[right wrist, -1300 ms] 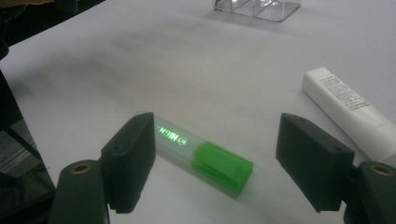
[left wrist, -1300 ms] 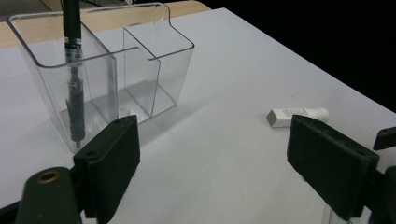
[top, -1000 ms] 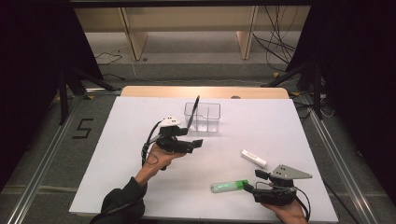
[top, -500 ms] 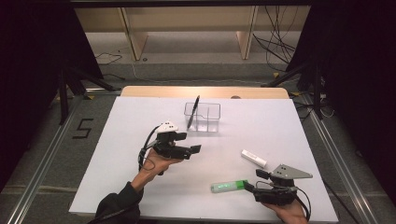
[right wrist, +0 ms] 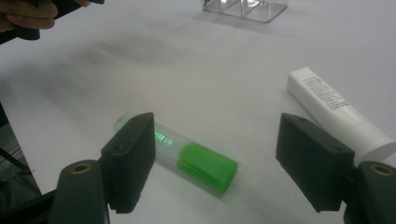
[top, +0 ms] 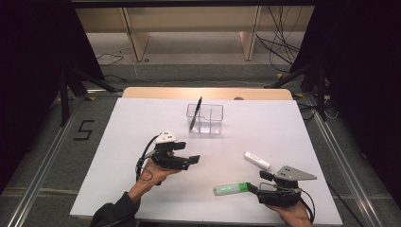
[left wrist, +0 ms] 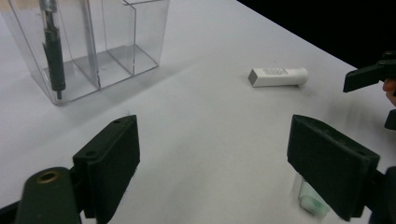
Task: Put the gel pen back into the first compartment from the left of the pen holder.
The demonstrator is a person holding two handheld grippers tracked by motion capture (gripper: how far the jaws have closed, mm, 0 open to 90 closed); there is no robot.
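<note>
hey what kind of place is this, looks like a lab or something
Probably a lab recording rig, not a home: a bare white table ringed by black curtains, loose cables on the floor behind, and handheld grippers, left and right.

My table (top: 142, 189) is lit bright and even from above, while the room around it falls into near black. In my left gripper view the near jaws blur and the clear box (left wrist: 93, 46) stays sharp. My right gripper view looks hazy, with soft shadows far back.
</note>
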